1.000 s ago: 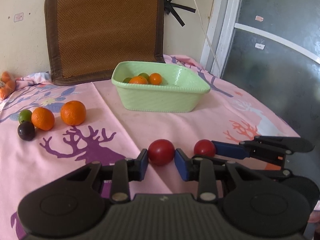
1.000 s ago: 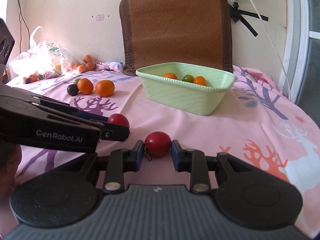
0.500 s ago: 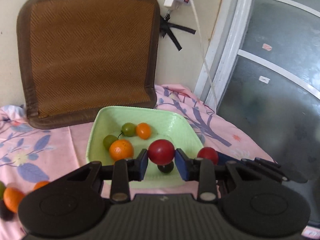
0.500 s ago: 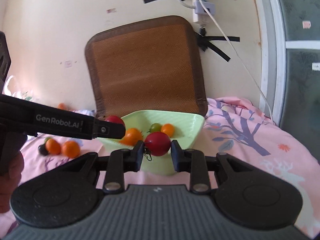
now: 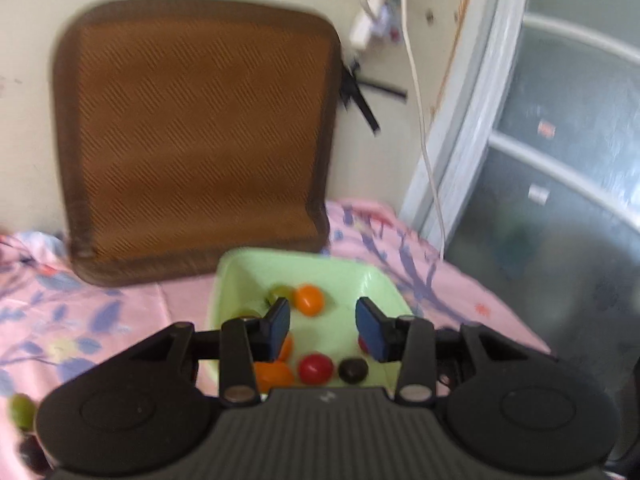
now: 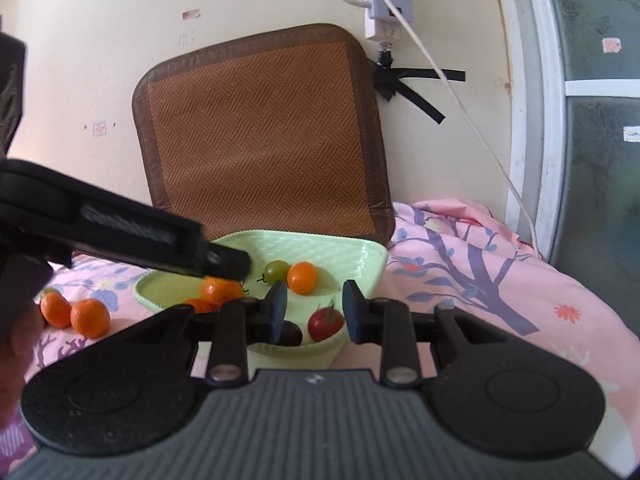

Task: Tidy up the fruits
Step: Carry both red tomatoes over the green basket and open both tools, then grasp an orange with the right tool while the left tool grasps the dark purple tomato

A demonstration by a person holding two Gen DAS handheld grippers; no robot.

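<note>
Over the green basket (image 5: 384, 280), left claw (image 5: 322, 322) empty, jaws opening, nothing between the pads; a red tomato (image 5: 316, 368) lies in the basket below it beside a dark fruit (image 5: 353, 370), likely just where the claw lets go. Right claw (image 6: 313, 312) also over the basket's near corner, jaws narrowly apart, pads touching nothing; a red tomato (image 6: 325, 323) sits in the basket under the gap. In the right view the left claw's finger crosses above the basket's left rim. Further in: a green tomato (image 6: 277, 270), a small orange one (image 6: 302, 277), bigger oranges (image 6: 219, 290). Outward on the pink-cloth bench (image 6: 500, 280), two oranges (image 6: 76, 314) wait left of the basket, well apart from it, probably next to collect. A brown mat (image 6: 260, 140) leans on the wall behind.
</note>
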